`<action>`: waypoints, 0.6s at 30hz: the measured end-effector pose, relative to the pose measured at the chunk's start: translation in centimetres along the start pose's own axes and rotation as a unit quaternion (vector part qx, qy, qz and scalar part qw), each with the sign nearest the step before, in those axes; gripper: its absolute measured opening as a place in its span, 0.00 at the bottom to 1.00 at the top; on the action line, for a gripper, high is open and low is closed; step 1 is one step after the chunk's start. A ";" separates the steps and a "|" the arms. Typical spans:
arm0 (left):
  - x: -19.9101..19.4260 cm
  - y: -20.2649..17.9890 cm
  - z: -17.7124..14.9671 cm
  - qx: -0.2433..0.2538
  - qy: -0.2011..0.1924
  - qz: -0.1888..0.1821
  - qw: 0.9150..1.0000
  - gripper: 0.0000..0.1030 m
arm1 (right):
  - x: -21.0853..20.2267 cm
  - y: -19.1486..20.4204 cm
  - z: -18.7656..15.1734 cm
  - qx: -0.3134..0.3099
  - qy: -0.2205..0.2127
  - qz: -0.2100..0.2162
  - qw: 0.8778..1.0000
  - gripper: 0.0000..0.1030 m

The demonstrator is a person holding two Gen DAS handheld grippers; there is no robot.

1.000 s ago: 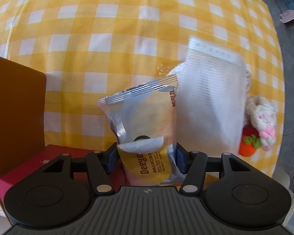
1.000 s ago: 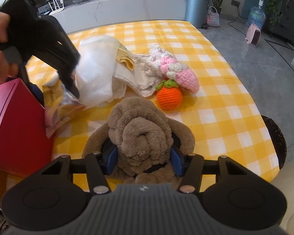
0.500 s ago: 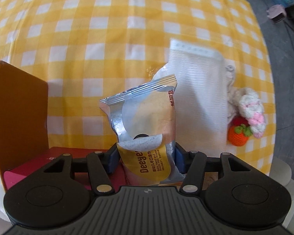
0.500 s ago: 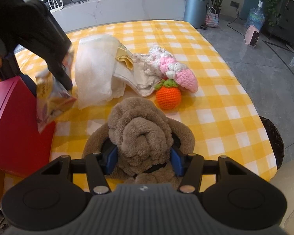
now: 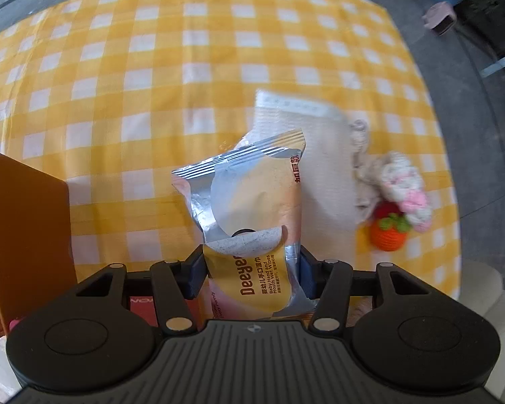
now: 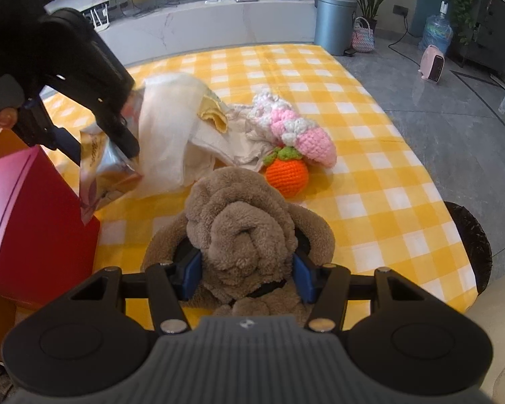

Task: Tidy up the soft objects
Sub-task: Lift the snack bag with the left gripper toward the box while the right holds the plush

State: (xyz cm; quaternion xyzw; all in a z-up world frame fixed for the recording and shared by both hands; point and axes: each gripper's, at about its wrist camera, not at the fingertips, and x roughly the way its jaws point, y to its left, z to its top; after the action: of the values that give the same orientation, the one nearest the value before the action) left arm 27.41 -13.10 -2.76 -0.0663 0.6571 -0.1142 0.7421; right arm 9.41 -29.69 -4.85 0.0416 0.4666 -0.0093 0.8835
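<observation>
Black left gripper (image 5: 250, 271) and right gripper (image 6: 247, 274), ribbed matte housings, blue pads, silver pivot screws

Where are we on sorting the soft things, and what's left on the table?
Nothing visibly put away yet. In hand: the left hand-held gripper, jaws closing, carries the wet wipes pack above the red box; the right hand-held gripper grips the brown plush dog. Left: white cloth, pink crochet toy, orange crochet fruit.

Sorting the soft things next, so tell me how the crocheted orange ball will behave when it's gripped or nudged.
The crocheted orange ball looks round, so a nudge would probably roll it across the tablecloth. Its yarn surface suggests it squashes a little and grips well, unlikely to slip. It seems light for its size, though its filling cannot be seen.
</observation>
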 end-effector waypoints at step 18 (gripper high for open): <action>-10.4 6.7 -10.5 -0.001 -0.181 -0.192 0.965 0.59 | -4.8 0.0 0.6 0.020 -0.084 0.093 0.992 0.54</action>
State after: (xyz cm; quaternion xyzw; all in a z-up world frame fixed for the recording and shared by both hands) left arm 16.43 -3.43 4.24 -0.2115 0.4867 -0.2399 0.8129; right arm 7.21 -29.90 -0.49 0.1015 0.3845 0.0599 0.9156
